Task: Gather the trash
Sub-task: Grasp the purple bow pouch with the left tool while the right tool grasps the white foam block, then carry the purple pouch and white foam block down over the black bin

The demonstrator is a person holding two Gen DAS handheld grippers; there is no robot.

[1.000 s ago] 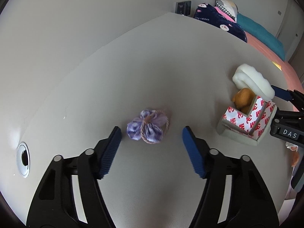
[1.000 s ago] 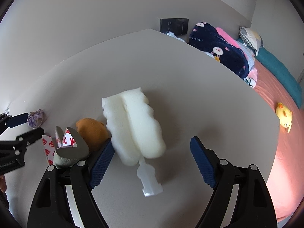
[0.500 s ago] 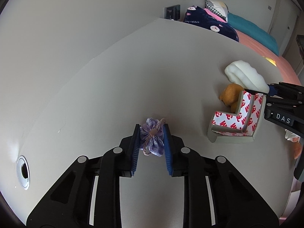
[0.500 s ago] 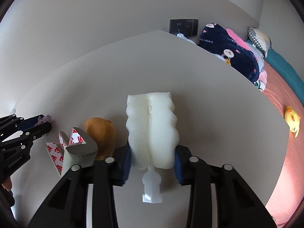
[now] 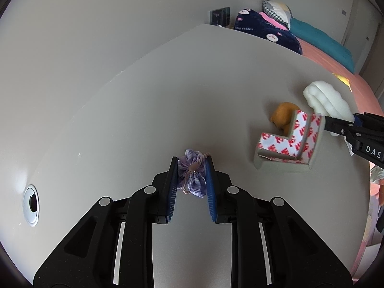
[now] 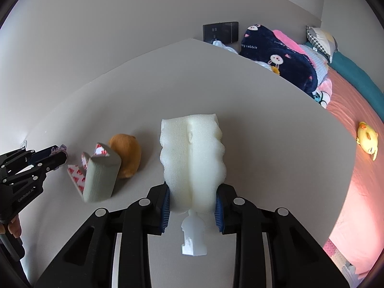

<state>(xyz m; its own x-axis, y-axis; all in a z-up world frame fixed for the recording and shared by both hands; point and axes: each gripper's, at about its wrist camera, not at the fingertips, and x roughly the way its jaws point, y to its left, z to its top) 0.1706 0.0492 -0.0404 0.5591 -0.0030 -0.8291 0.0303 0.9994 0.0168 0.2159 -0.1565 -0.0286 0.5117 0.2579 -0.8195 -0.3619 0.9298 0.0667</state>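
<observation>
My left gripper (image 5: 192,182) is shut on a small purple cloth bundle (image 5: 193,176) tied with cord, held just above the grey table (image 5: 144,110). My right gripper (image 6: 192,204) is shut on the near end of a white foam sponge head (image 6: 193,158) with a white plastic stub (image 6: 193,235) below it. The sponge also shows at the right of the left wrist view (image 5: 327,100). A grey foam corner guard with red-and-white tape (image 5: 288,144) and an orange peel-like lump (image 5: 283,115) lie between the two grippers; both also show in the right wrist view, guard (image 6: 100,175), lump (image 6: 127,153).
A cable hole (image 5: 31,204) sits in the table at the left. A bed with a navy blanket (image 6: 278,57), pillows and a yellow toy (image 6: 367,139) lies beyond the table's right edge. A dark wall socket (image 6: 220,32) is at the far end.
Both grippers went from open to shut: the left closed on the purple bundle, the right on the sponge. Both have since risen slightly with their loads.
</observation>
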